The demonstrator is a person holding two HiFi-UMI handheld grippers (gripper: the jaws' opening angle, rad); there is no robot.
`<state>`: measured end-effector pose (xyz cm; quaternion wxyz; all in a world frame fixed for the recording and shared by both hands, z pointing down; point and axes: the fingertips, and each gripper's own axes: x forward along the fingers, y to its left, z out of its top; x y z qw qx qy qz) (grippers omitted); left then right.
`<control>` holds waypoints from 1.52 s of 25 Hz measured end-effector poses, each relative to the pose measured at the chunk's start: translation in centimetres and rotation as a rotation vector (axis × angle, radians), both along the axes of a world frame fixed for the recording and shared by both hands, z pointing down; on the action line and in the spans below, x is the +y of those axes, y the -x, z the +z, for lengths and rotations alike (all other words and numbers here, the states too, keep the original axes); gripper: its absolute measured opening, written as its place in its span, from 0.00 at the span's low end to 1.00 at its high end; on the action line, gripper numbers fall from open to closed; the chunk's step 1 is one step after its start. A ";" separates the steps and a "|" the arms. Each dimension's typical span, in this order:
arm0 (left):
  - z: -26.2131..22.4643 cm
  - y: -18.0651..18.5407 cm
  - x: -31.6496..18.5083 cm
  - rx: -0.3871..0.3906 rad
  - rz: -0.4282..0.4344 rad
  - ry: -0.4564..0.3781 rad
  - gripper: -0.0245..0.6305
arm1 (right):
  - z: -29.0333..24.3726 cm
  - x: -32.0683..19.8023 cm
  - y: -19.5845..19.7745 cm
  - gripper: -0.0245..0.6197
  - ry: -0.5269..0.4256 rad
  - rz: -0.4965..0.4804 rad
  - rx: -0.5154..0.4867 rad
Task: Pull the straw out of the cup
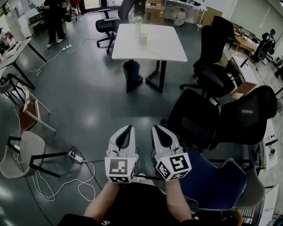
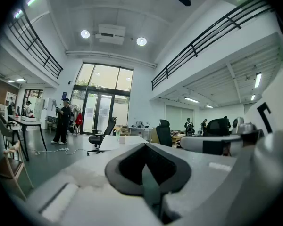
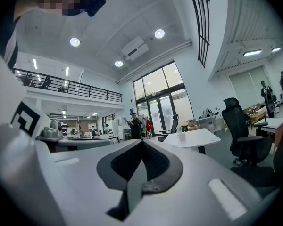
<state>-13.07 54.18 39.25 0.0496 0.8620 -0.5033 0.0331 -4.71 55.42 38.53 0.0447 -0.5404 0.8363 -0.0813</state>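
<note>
Far ahead stands a white table (image 1: pixel 165 48). On it are a pale cup (image 1: pixel 142 38) and a taller pale thing (image 1: pixel 138 24) just behind it; no straw can be made out at this distance. The cup (image 3: pixel 181 136) shows small in the right gripper view, and small too in the left gripper view as the cup (image 2: pixel 121 138). My left gripper (image 1: pixel 127 127) and right gripper (image 1: pixel 158 127) are held side by side close to my body, well short of the table. Both point level with jaws together and nothing between them, as the left gripper (image 2: pixel 145 145) and right gripper (image 3: pixel 142 141) show in their own views.
Black office chairs (image 1: pixel 212 121) crowd the right side, with a blue seat (image 1: pixel 212 182) near my right arm. A grey chair (image 1: pixel 23 154), a power strip (image 1: pixel 75 157) and loose cables lie at left. A bin (image 1: pixel 131 72) sits under the table. A person (image 1: pixel 54 13) stands back left.
</note>
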 end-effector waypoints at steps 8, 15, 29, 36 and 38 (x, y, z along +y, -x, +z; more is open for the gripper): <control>1.6 1.1 -2.9 -0.009 -0.011 0.051 0.04 | 1.7 -3.8 0.9 0.04 0.043 0.015 -0.041; 2.7 4.4 -9.8 0.024 -0.048 0.079 0.04 | 2.2 -10.5 3.7 0.04 0.062 0.002 -0.011; 1.9 5.1 -19.3 0.078 -0.013 0.112 0.04 | -0.5 -21.1 3.7 0.04 0.033 0.022 0.030; 0.2 4.4 -26.8 0.069 -0.034 0.032 0.04 | -1.7 -28.9 2.1 0.04 -0.030 0.014 0.016; 0.1 3.9 -29.6 0.058 -0.037 0.011 0.04 | -1.6 -31.9 1.4 0.04 -0.048 0.014 0.001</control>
